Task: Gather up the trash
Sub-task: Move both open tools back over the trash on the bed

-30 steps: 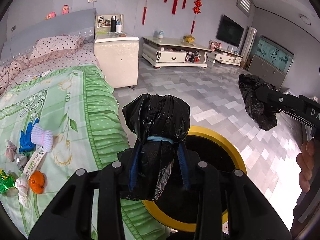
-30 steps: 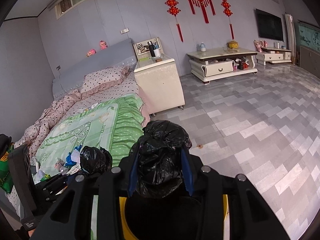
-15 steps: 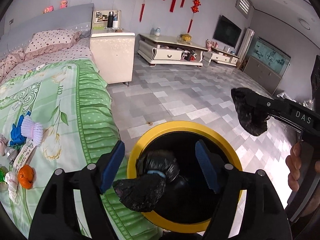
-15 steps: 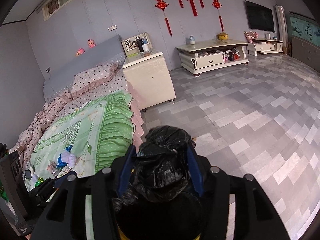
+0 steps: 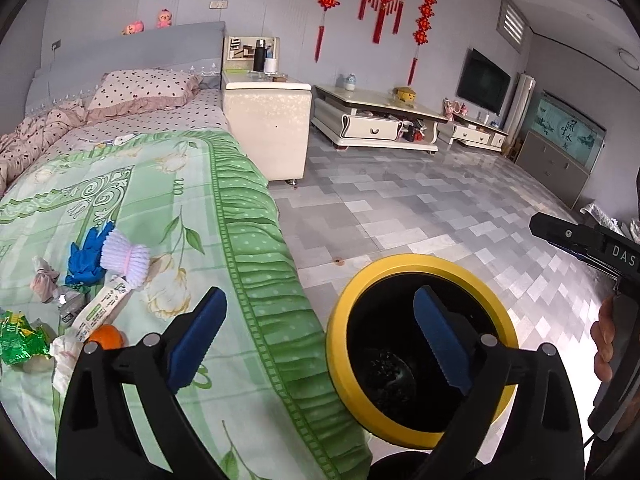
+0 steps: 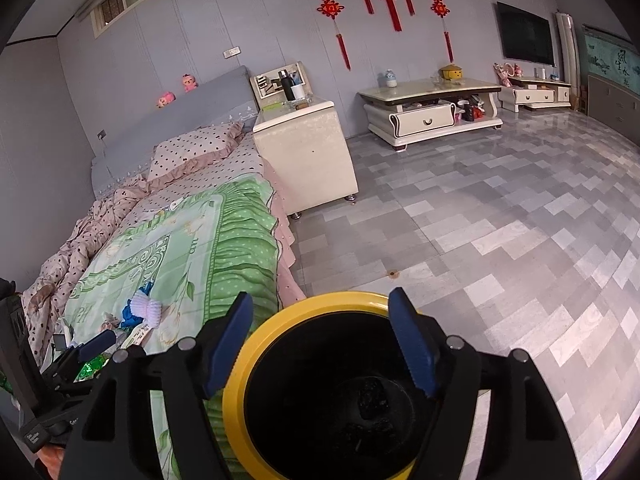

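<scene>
A black bin with a yellow rim (image 5: 400, 264) stands on the floor beside the bed; it also shows in the right wrist view (image 6: 256, 340). Black bags lie at its bottom (image 6: 372, 396). My left gripper (image 5: 320, 340) is open and empty, over the bed edge and the bin. My right gripper (image 6: 324, 344) is open and empty above the bin. On the green bedspread lie a blue glove (image 5: 86, 254), a white knitted piece (image 5: 126, 256), a paper wrapper (image 5: 102, 304), an orange ball (image 5: 106, 336), a green foil wrapper (image 5: 18, 338) and crumpled tissue (image 5: 42, 280).
The bed (image 5: 132, 184) fills the left. A cream nightstand (image 5: 266, 128) stands beyond it, with low TV cabinets (image 5: 376, 124) along the far wall. Grey tiled floor (image 5: 420, 208) stretches to the right of the bin.
Both grippers opened and let go of their black bags, which dropped into the bin. The left opened first, the right within the last half second.
</scene>
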Demonstrator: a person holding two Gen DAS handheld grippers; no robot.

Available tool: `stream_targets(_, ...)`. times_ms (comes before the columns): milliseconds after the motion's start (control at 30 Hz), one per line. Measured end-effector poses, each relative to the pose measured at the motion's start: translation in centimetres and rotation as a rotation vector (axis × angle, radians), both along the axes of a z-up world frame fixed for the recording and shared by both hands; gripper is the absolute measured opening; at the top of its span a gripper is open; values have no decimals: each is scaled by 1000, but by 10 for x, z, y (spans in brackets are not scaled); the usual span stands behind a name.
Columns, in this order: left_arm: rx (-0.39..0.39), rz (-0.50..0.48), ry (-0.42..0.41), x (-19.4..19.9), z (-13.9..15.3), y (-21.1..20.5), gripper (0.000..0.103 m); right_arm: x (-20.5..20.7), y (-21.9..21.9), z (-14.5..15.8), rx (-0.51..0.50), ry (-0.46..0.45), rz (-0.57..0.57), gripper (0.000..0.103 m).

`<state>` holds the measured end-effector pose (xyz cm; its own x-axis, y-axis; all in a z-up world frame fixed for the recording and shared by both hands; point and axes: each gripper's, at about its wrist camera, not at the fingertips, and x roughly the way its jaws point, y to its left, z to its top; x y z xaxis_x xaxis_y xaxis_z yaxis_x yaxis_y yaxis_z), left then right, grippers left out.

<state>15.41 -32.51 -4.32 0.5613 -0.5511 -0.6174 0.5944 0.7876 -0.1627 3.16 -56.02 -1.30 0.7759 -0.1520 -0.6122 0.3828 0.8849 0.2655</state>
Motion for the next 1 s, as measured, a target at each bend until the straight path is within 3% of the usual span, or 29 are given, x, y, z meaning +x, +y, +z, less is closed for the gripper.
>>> stream_targets(533,49,212,-79,20,16,124,92,28,93,31,-48,-42,177,75)
stream_targets(1000,104,460,-72,45,-1,261,92,70,191,33,-54,-41,385,75)
